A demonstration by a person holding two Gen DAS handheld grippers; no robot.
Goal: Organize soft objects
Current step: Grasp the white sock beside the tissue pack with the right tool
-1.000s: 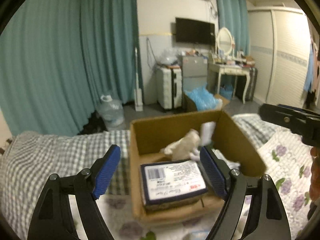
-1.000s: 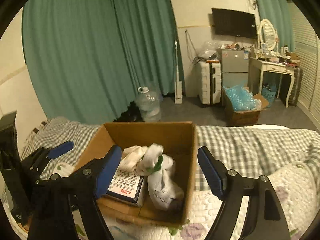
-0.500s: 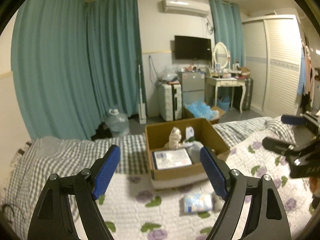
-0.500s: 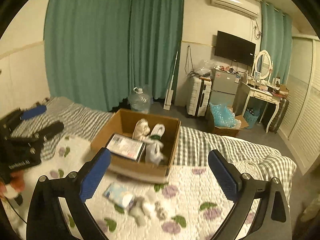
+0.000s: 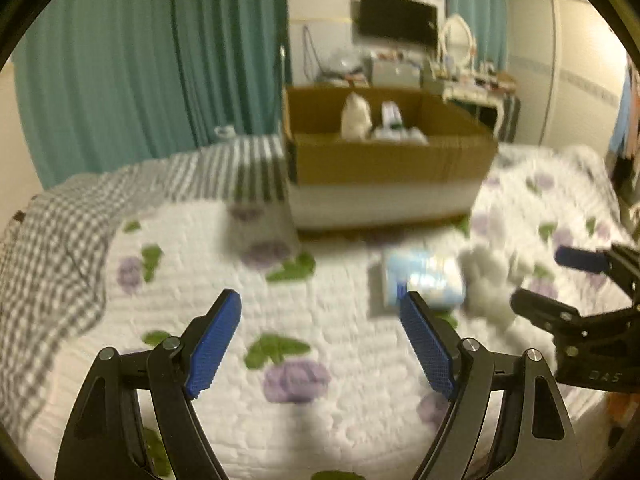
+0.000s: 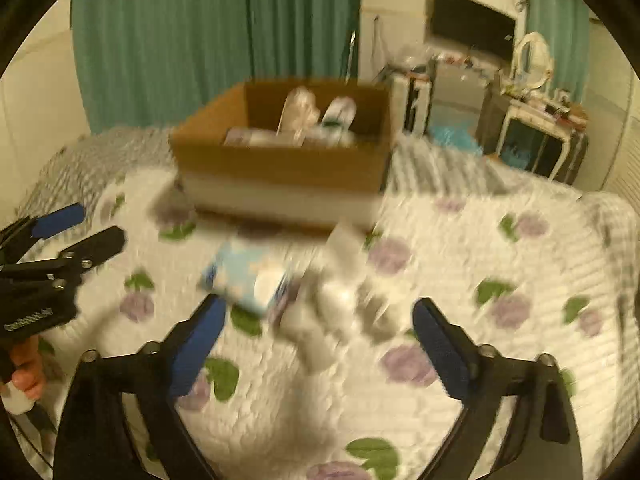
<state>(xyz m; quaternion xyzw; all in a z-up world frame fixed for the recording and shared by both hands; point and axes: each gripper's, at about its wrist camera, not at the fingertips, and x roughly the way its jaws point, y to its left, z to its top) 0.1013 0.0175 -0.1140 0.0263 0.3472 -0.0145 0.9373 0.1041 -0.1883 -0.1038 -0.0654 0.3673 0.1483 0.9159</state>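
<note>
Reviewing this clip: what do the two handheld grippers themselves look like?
Both match: black skeletal frames with triangular cut-outs and silver screws, each finger faced with a textured blue pad. The left gripper and the right gripper show no cables. White lettering marks each body, unreadable here. Bare fingertips grip the left handle; no sleeve shows.

Long teal curtains (image 5: 132, 68) hang across the far wall behind the bed, with a second narrower teal curtain (image 6: 560, 16) at the right. A flat black television (image 5: 396, 20) is mounted on the cream wall, above a cluttered white dressing table (image 6: 536, 120) that carries an oval white-framed mirror (image 6: 532, 56). A white ribbed suitcase (image 6: 412, 100) stands on the floor near it, beside a heap of blue plastic (image 6: 452, 136). A pale sliding wardrobe (image 5: 572, 68) fills the right side of the room.
</note>
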